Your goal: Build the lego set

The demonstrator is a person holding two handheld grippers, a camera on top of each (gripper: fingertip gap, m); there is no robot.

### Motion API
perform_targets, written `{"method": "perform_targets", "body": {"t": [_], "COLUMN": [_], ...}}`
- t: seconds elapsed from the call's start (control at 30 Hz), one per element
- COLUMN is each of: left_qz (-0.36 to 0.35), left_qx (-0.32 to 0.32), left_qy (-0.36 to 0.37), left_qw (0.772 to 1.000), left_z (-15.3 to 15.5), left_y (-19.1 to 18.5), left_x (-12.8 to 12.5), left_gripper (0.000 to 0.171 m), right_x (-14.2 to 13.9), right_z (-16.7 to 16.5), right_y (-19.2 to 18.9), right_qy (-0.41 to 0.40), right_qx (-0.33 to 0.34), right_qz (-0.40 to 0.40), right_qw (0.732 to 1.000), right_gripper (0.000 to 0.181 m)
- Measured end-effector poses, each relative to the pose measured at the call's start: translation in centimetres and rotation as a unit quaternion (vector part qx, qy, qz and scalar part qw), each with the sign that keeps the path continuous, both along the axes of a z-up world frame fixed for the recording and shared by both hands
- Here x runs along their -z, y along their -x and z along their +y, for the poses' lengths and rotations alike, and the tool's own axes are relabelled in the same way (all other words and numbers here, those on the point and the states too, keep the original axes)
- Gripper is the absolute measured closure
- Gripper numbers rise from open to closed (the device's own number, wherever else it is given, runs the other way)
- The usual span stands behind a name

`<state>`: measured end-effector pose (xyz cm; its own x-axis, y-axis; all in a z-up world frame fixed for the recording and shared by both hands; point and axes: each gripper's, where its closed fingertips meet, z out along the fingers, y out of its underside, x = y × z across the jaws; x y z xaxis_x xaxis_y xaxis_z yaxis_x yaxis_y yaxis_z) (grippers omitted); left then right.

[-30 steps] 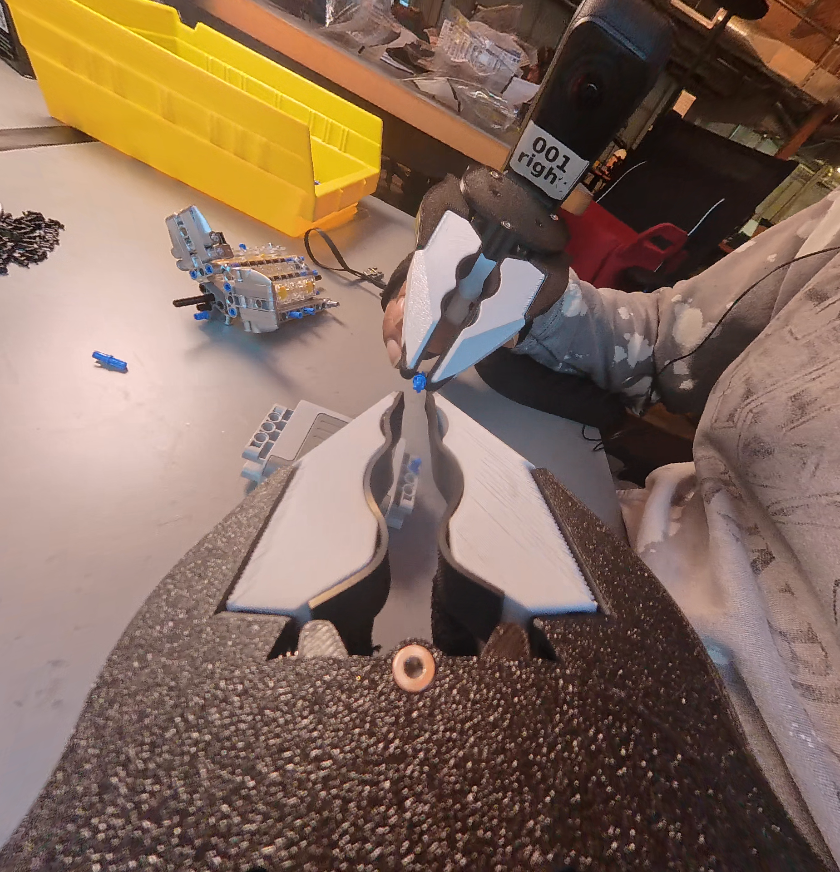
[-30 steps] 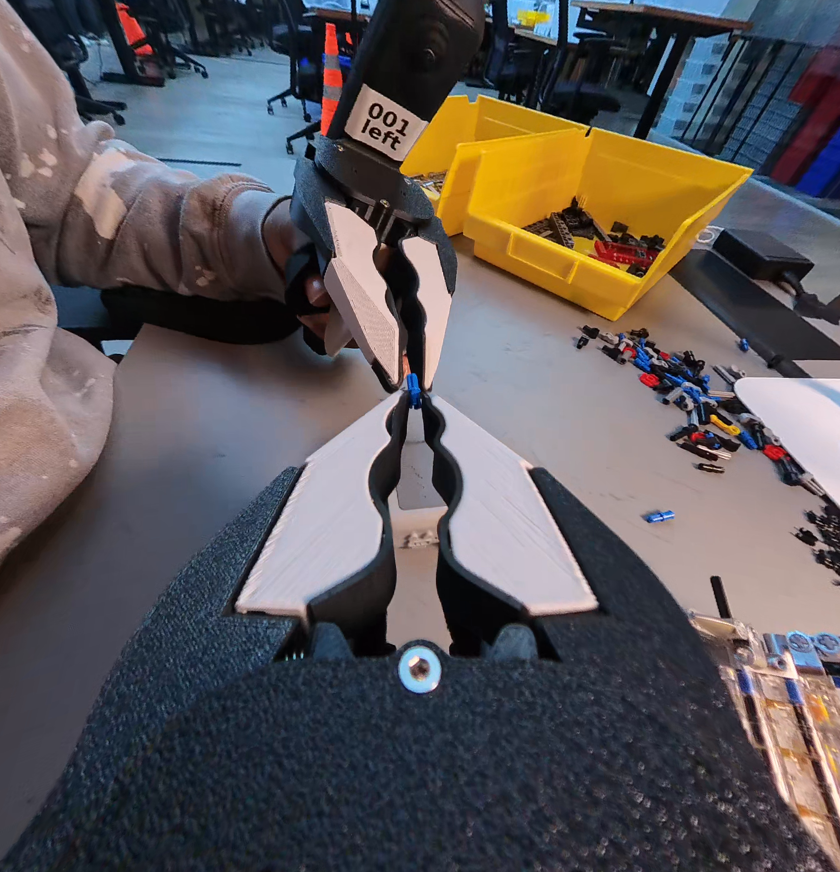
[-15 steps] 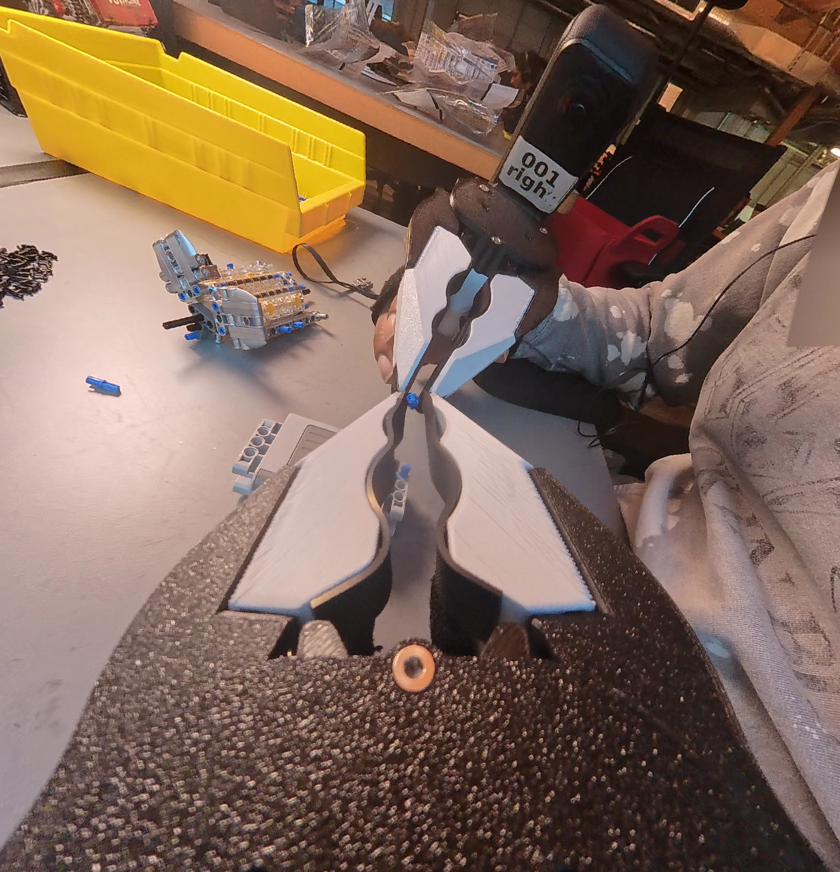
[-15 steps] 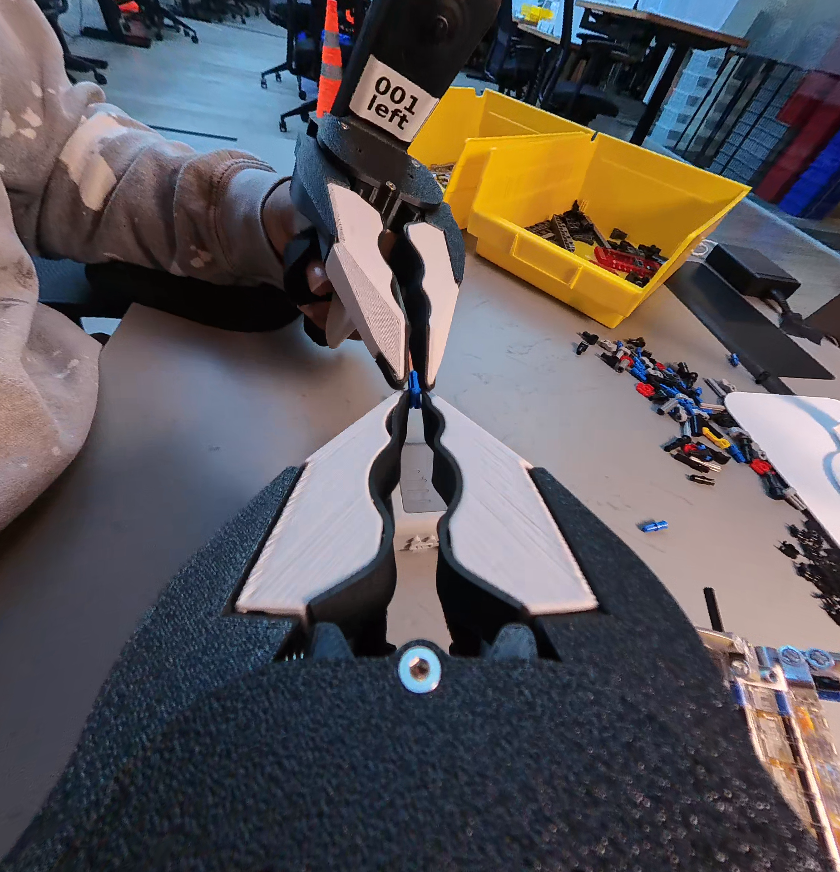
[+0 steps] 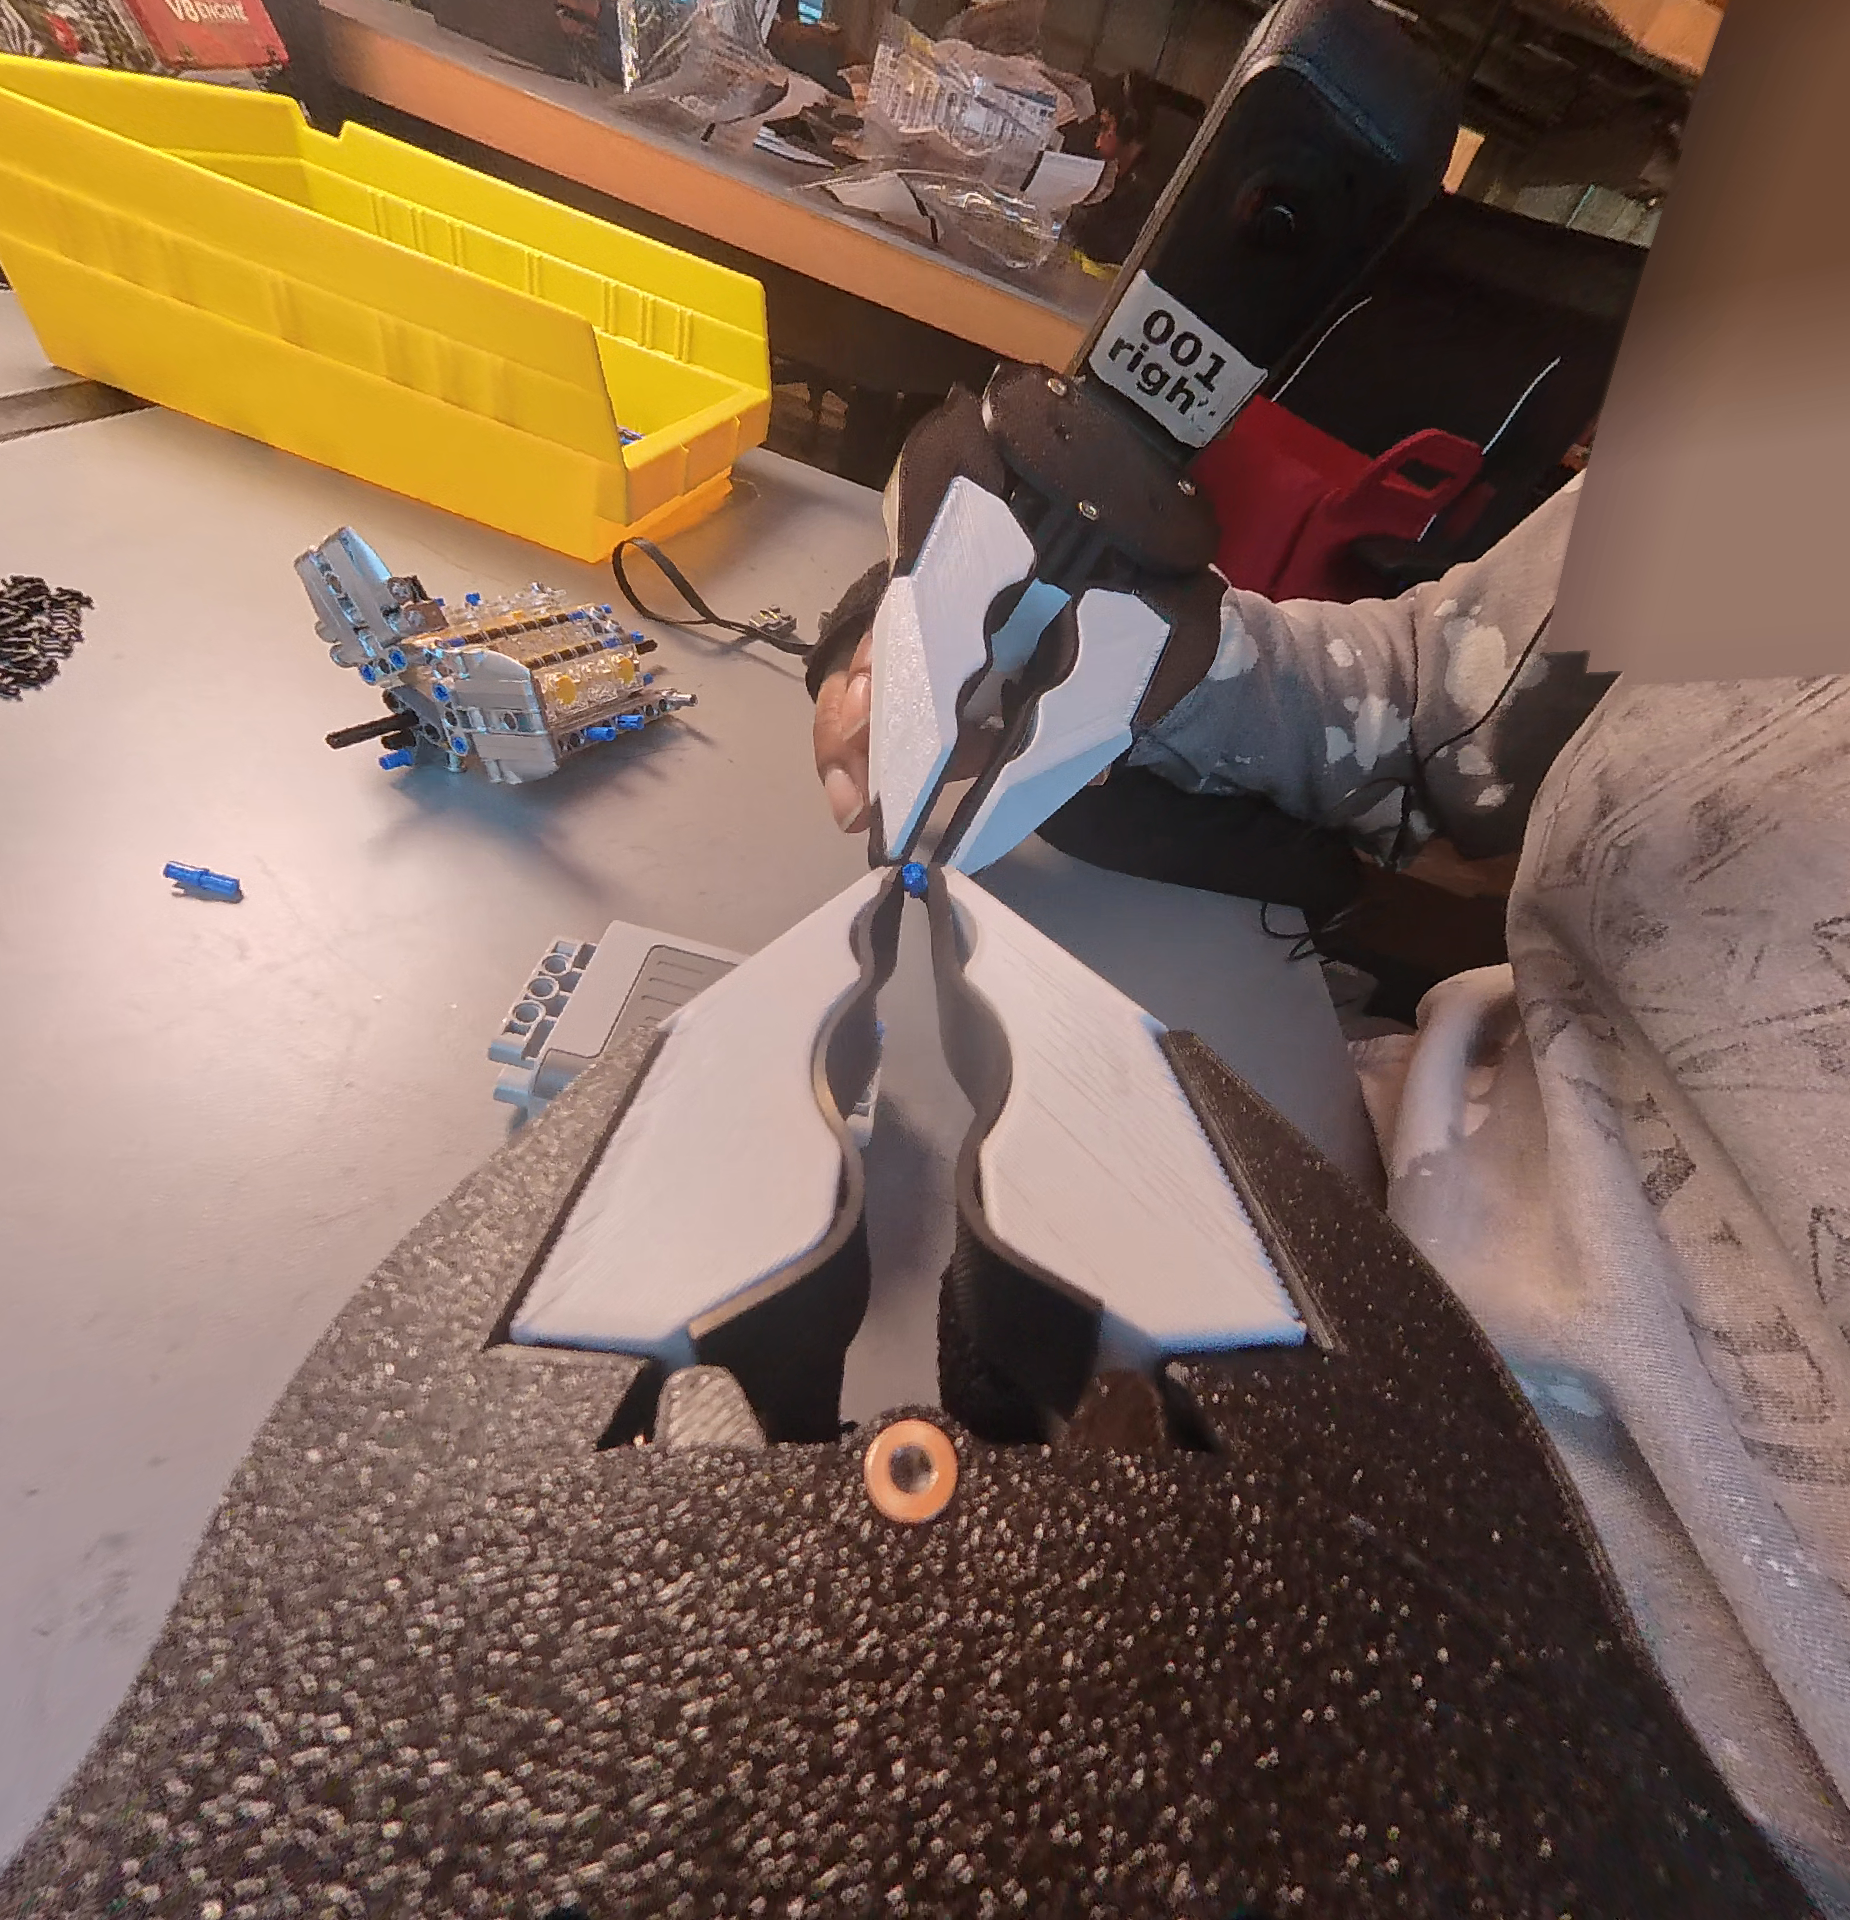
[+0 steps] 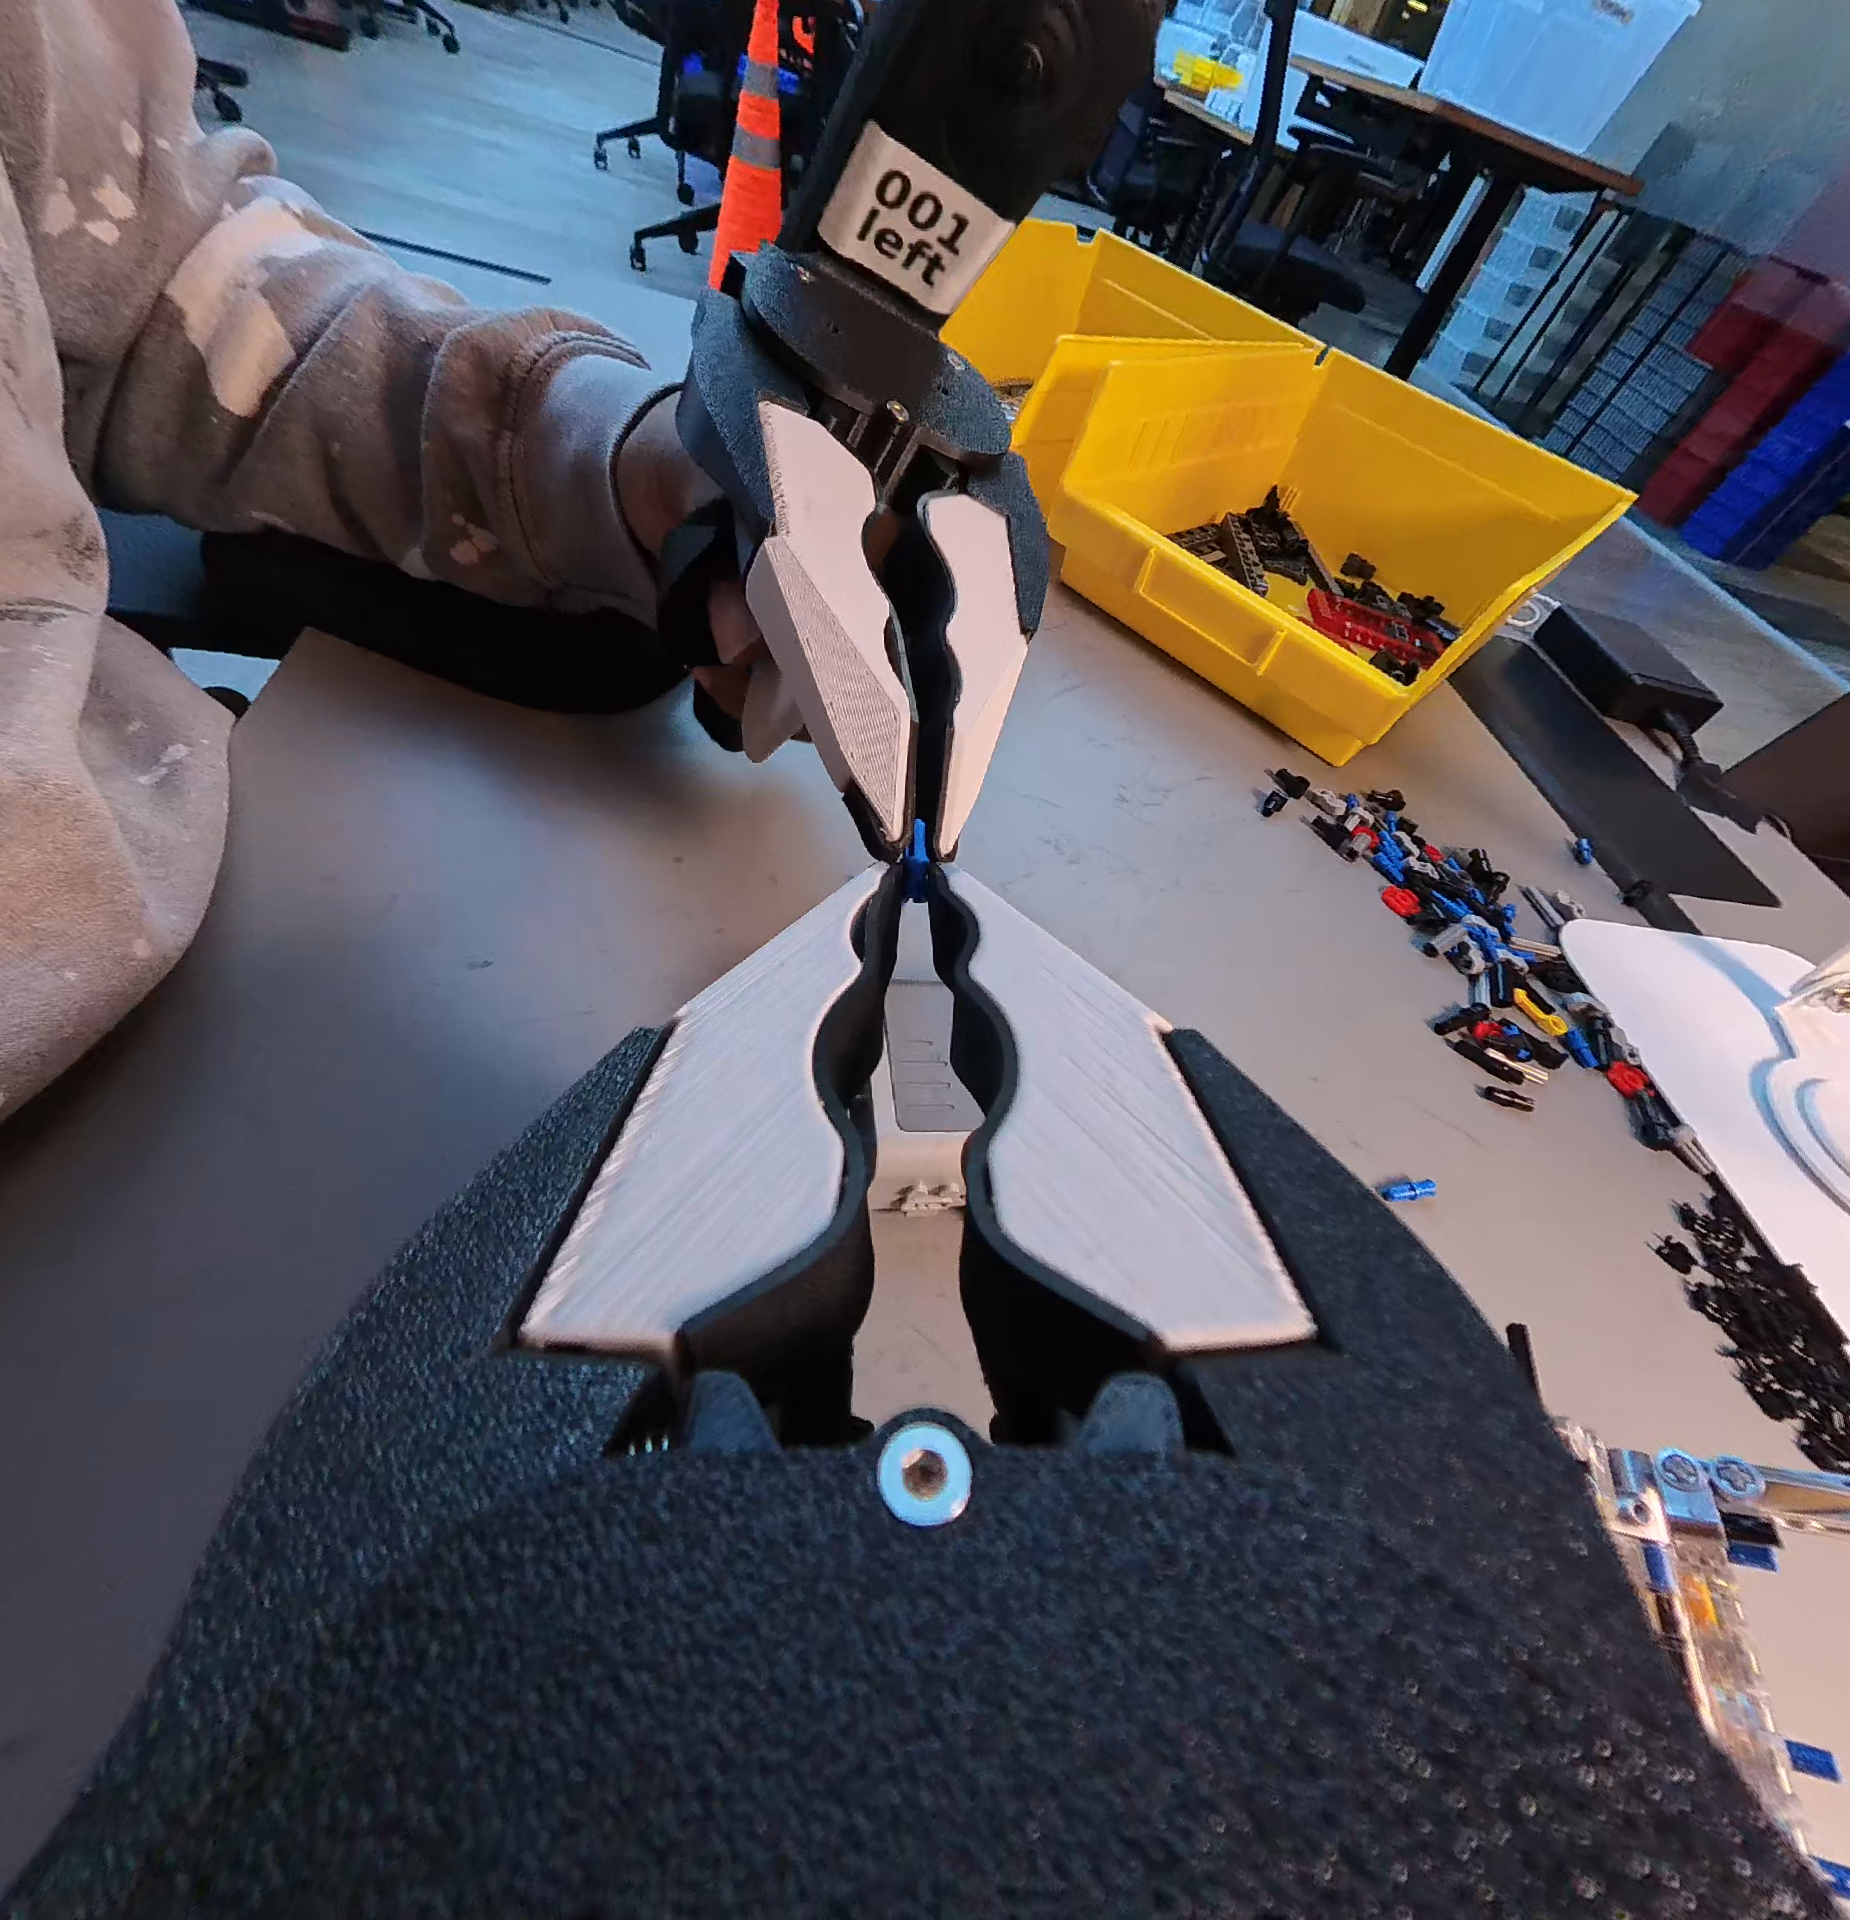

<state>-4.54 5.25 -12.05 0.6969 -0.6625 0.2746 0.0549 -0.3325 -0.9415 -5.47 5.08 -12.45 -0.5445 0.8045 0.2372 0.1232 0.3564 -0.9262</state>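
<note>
your left tool [image 5: 908,896] and your right tool [image 6: 910,883] meet tip to tip above the desk [image 5: 173,1039], each narrowed to a slit at the tips. a small blue pin [image 5: 913,879] sits right where the 4 tips come together. in the right wrist view the pin [image 6: 915,858] stands upright, its lower end between your right tool's tips and its upper end between the tips of the left tool [image 6: 916,831]. in the left wrist view the right tool [image 5: 926,857] comes down from above with the pin at its tips. both tools seem to pinch it, though how firmly each grips is hard to tell.

under the tips a grey block [image 5: 609,987] lies on the desk, partly hidden by your left tool.

farther off on the desk in the left wrist view stands a grey brick model [image 5: 495,665] with blue pins in it, with a loose blue pin [image 5: 202,881] lying near it, a black cord [image 5: 692,613] behind it and a long yellow bin [image 5: 360,312] beyond. a heap of black parts [image 5: 17,634] lies at the left edge.

in the right wrist view a yellow bin [image 6: 1316,520] holds black and red parts, a scatter of mixed small parts [image 6: 1472,935] lies on the desk beside a white plate [image 6: 1679,1039], and 1 more blue pin [image 6: 1407,1188] lies alone near your right tool
</note>
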Motion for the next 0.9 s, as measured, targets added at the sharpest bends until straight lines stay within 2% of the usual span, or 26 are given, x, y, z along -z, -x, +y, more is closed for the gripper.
{"method": "perform_targets", "body": {"t": [0.3,0.4,0.5,0.63,0.77,0.9], "left_qz": [0.085,0.146,0.210,0.234,0.244,0.252], "left_qx": [-0.007,-0.025,-0.038,-0.025,-0.012,-0.003], "left_qy": [-0.054,-0.052,-0.035,-0.022,-0.005,0.021], "left_qw": [0.995,0.988,0.976,0.972,0.970,0.967], "left_z": [-0.2,0.0,0.1,-0.1,-0.6,-1.9], "left_y": [0.0,1.2,2.8,2.9,2.2,2.0], "left_x": [-0.2,0.7,1.8,1.9,2.5,3.6], "left_gripper": [0.171,0.170,0.170,0.170,0.170,0.170], "right_x": [-0.1,1.5,4.0,6.7,8.2,7.9], "right_z": [-0.2,1.0,2.5,3.2,2.8,2.1], "right_y": [-0.1,-0.1,0.1,1.2,0.6,-3.1], "right_qy": [-0.005,-0.002,-0.019,-0.060,-0.067,-0.067], "right_qx": [-0.003,-0.003,-0.009,-0.034,-0.042,-0.044], "right_qz": [0.004,-0.054,-0.147,-0.214,-0.246,-0.271], "right_qw": [1.000,0.999,0.989,0.974,0.966,0.959], "right_gripper": [0.176,0.149,0.103,0.073,0.078,0.091]}}
